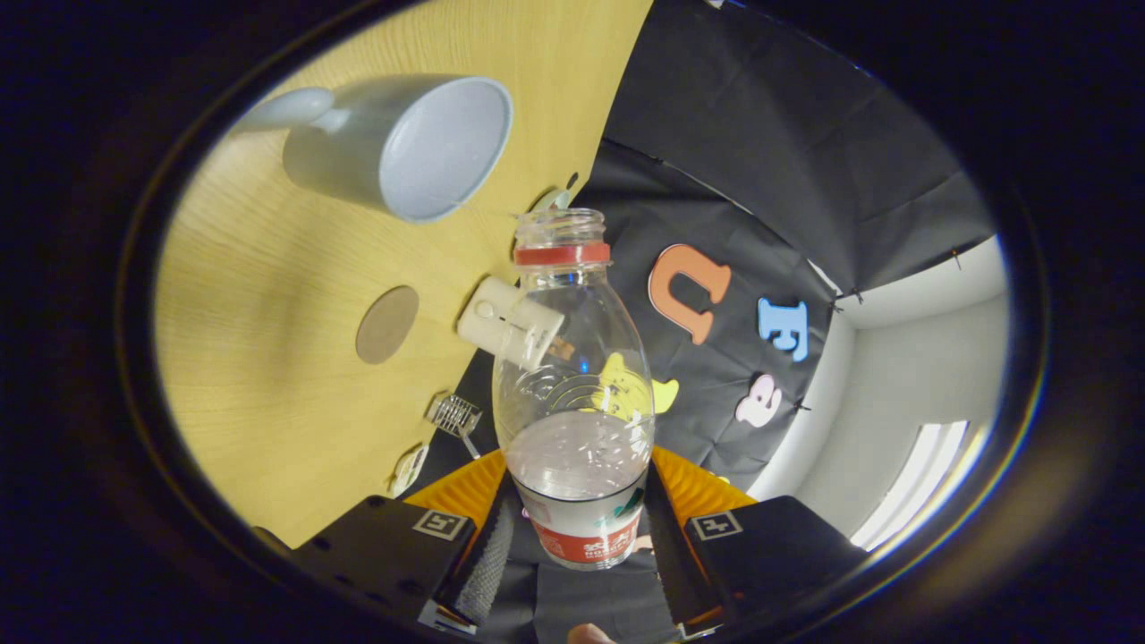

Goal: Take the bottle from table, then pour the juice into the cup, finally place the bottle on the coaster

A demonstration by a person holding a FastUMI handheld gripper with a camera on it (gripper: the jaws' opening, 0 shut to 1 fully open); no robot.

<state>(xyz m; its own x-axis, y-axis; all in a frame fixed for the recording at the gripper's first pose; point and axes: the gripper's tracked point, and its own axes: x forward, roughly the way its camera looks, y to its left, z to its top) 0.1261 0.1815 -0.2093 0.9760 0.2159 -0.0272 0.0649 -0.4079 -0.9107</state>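
While the claw (pixel 581 537) grips the bottle (pixel 577 385) by its lower, labelled part, one finger pressed against each side, the whole view is tipped, so the wooden counter (pixel 259 358) stands like a slanted wall beside the bottle. The bottle is clear plastic with a red ring under its open, capless mouth, and a little clear liquid sits in its lower half. Its base is hidden between the fingers, so the bottom cannot be made out.

Beyond the bottle's mouth and off to one side, a white cup (pixel 402 148) stands on the counter, its opening turned toward the camera; the inside looks empty, though glare makes that hard to judge. Its handle is partly cut off at the edge. Nearer the fingers than the cup, a round brown coaster (pixel 387 324) lies flat on the counter, well apart from the bottle.

A pale cylindrical object (pixel 501 322) sits at the counter's edge, partly behind the bottle's shoulder. Small clips (pixel 454 415) line the same edge. A fingertip (pixel 590 635) peeks in below the claw, mostly cut off.
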